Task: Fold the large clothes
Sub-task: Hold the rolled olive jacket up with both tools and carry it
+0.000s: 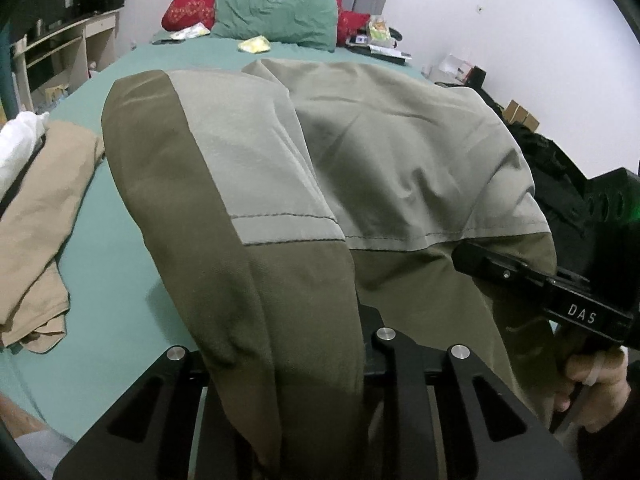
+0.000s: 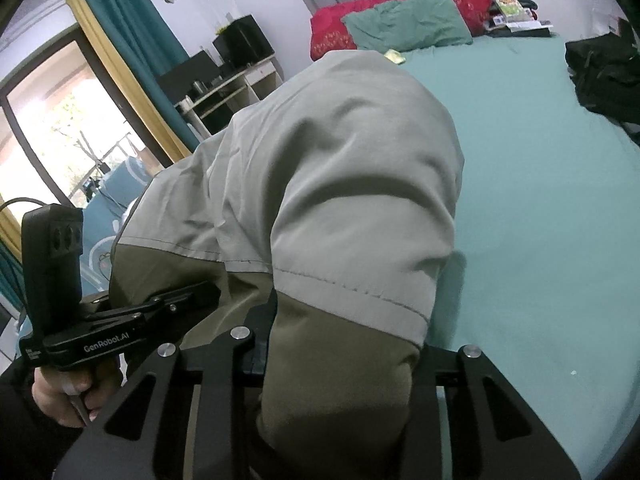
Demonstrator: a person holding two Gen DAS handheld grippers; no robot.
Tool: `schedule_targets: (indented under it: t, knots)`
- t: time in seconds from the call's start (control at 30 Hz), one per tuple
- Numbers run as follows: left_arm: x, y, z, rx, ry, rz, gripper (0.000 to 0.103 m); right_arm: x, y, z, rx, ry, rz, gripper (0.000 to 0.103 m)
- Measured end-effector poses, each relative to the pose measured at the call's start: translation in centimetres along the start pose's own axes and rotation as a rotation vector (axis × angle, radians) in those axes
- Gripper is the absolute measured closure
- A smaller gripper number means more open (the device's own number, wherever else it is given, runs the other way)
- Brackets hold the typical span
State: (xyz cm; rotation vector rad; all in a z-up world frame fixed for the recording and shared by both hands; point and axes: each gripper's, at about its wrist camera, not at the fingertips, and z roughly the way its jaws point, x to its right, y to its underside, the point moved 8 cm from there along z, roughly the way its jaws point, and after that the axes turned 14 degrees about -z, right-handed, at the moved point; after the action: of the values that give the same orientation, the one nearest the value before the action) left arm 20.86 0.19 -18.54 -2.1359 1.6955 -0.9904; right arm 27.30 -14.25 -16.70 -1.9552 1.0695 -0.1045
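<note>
A large two-tone garment (image 1: pixel 360 152), light grey-green above and dark olive below, hangs lifted over the teal bed sheet (image 1: pixel 120 280). My left gripper (image 1: pixel 288 332) is shut on an olive fold at the near edge, and the cloth drapes over its fingers and hides them. My right gripper (image 1: pixel 476 264) comes in from the right and pinches the same olive hem. In the right wrist view the garment (image 2: pixel 340 168) bulges up from my right gripper (image 2: pixel 344 340), shut on olive cloth. The left gripper (image 2: pixel 200 292) clamps the hem at the left, a hand below it.
A beige garment (image 1: pixel 44 232) and a white cloth (image 1: pixel 20 140) lie at the bed's left edge. A green pillow (image 1: pixel 276 16) and a red pillow (image 1: pixel 192 8) sit by the headboard with small items. Black clothing (image 2: pixel 604 68) lies far right. A desk (image 1: pixel 60 48) stands left.
</note>
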Motion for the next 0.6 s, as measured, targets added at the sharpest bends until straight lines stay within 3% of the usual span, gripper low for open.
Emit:
schedule_targets:
  t: [0.23, 0.6]
  knots:
    - [2.1, -0.9, -2.8, 0.074, 0.016, 0.027, 0.080, -0.9, -1.7, -2.6, 0.083, -0.004, -0.027, 0.073]
    - [2.2, -3.2, -6.6, 0.170, 0.043, 0.054, 0.080, -4.0, -4.9, -4.9, 0.183, 0.018, -0.097, 0.073]
